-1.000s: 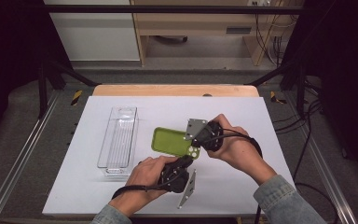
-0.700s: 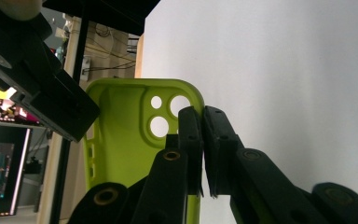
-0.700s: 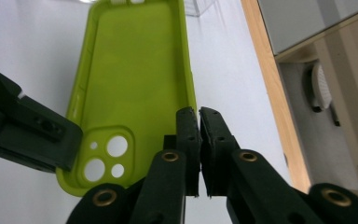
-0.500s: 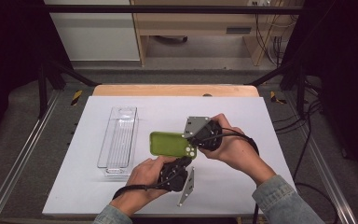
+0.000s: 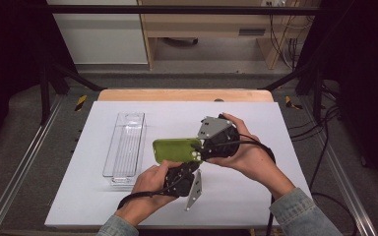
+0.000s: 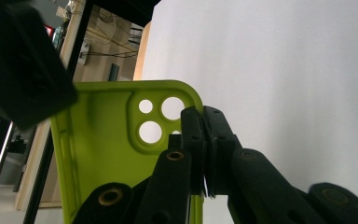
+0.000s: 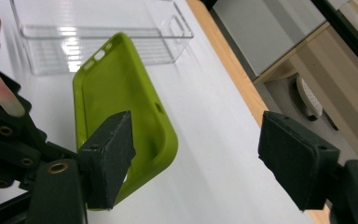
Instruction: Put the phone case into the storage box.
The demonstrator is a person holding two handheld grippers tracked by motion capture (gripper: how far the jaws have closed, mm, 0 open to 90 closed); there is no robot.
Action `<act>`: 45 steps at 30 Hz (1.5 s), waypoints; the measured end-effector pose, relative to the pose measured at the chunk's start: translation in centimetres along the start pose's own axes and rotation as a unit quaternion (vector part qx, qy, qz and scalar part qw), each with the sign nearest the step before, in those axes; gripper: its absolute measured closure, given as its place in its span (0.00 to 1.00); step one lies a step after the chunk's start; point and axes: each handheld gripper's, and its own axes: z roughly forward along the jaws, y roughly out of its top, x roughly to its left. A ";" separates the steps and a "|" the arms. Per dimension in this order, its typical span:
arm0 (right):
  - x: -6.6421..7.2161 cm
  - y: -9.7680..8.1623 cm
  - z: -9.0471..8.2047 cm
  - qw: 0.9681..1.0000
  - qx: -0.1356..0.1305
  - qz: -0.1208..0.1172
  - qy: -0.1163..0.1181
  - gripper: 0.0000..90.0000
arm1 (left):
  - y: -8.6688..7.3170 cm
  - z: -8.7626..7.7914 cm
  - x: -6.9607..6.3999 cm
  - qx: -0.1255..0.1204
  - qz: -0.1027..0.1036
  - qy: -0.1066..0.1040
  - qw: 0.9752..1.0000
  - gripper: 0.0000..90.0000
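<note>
Left claw [image 5: 189, 164], nearest the person, is clamping tight on the rim of the green phone case [image 5: 176, 149] at its camera-hole corner; in the left gripper view the 2 jaws are pinching the thin case edge [image 6: 193, 140] between them. Case is lime green, soft-looking, rounded corners, 3 round camera cutouts in 1 corner, small slots along 1 short end, hollow inside facing the left gripper's camera.

Case is being held up off the white counter [image 5: 256, 123], near its middle, between both hands. In the high view its long axis is running roughly left to right across the counter, free end pointing left toward the clear bin, camera-hole end at the claws. It is standing on edge, tilted, not lying flat.

Right claw [image 5: 199, 147] is sitting just beside the case's right end; its jaws have just been opening and are standing wide apart. In the right gripper view the case [image 7: 121, 121] is lying next to the left pad, not between the 2 pads, no squeeze on it.

Farther left, the clear plastic bin [image 5: 124, 147] is resting flat on the counter, long axis running near to far, well apart from the case.
</note>
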 end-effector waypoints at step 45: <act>-2.6 -12.8 -2.1 0.954 -0.097 0.233 -0.162 0.09 | -5.3 -2.9 7.7 -0.025 -0.198 0.079 0.977 0.97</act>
